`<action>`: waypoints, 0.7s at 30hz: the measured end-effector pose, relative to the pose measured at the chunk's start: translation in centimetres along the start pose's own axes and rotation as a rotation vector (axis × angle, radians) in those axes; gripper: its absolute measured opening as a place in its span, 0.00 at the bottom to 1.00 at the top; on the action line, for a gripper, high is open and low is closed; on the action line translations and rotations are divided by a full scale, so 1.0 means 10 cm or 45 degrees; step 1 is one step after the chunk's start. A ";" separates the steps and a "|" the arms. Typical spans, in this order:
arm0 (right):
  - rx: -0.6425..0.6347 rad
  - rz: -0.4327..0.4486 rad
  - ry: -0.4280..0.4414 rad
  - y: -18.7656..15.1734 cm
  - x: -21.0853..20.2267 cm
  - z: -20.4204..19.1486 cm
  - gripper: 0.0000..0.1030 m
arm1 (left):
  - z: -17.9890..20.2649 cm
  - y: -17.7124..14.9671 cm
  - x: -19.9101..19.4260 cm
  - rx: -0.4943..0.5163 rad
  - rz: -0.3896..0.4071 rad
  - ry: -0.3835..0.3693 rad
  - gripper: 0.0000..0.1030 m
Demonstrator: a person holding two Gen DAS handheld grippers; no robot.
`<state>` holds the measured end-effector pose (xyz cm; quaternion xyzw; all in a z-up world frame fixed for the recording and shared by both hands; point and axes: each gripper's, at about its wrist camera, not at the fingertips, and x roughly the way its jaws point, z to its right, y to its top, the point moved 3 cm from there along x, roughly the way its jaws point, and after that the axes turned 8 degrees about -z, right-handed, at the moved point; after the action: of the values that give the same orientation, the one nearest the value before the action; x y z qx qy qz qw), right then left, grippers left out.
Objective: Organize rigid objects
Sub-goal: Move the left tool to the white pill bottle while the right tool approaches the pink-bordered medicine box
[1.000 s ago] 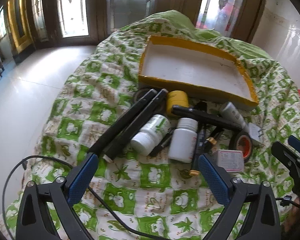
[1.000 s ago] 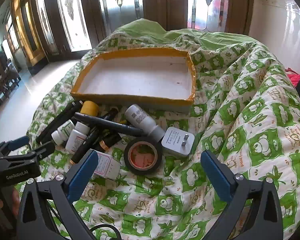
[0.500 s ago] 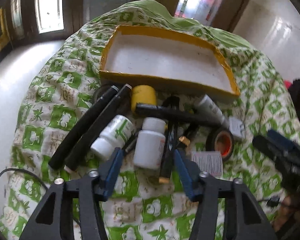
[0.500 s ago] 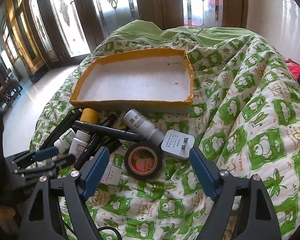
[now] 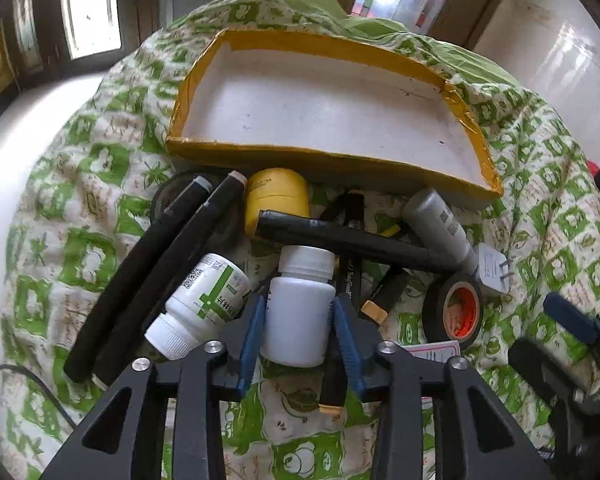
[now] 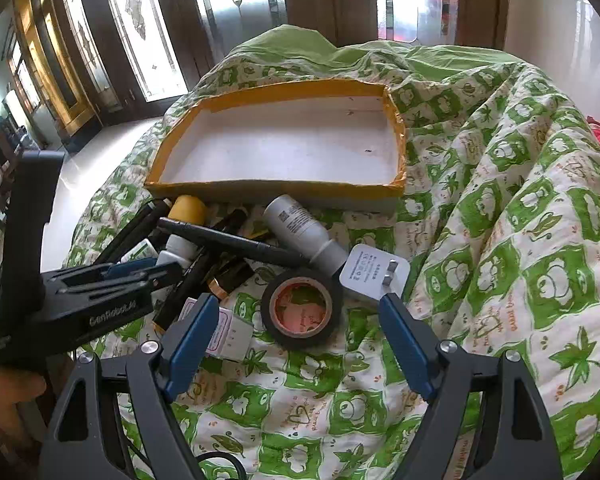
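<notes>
Left gripper closed on plain white bottle, blue pads touching both sides; bottle lies on quilt amid clutter, near side of yellow-rimmed tray. Right gripper wide open, empty, above tape roll.

We're in a home, clearly a lived-in room: ahead of the grippers a green-and-white patterned quilt covers a soft bed. Beyond it stand dark wooden doors with ornate stained-glass panes, and off to the left a glossy tiled floor shines.
</notes>
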<state>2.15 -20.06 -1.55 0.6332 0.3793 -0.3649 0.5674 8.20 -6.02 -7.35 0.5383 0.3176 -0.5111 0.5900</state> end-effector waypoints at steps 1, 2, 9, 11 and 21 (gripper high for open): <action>-0.002 -0.006 0.007 0.00 0.01 -0.01 0.80 | 0.00 0.01 0.00 -0.004 0.004 -0.001 0.40; -0.001 -0.008 0.011 -0.01 0.01 -0.01 0.80 | 0.00 0.01 0.01 -0.001 0.008 0.003 0.40; 0.015 -0.048 0.061 -0.03 0.08 -0.01 0.79 | 0.00 -0.05 -0.03 0.010 0.012 -0.013 0.37; 0.017 -0.062 0.073 -0.05 0.09 0.00 0.77 | -0.02 -0.09 -0.11 0.006 0.020 -0.023 0.37; -0.041 -0.243 0.248 -0.14 0.35 -0.29 0.73 | -0.31 -0.37 -0.20 -0.023 -0.122 -0.004 0.37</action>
<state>2.61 -16.86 -5.05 0.6174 0.4969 -0.3479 0.5008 4.70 -2.14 -7.28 0.5163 0.3468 -0.5366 0.5703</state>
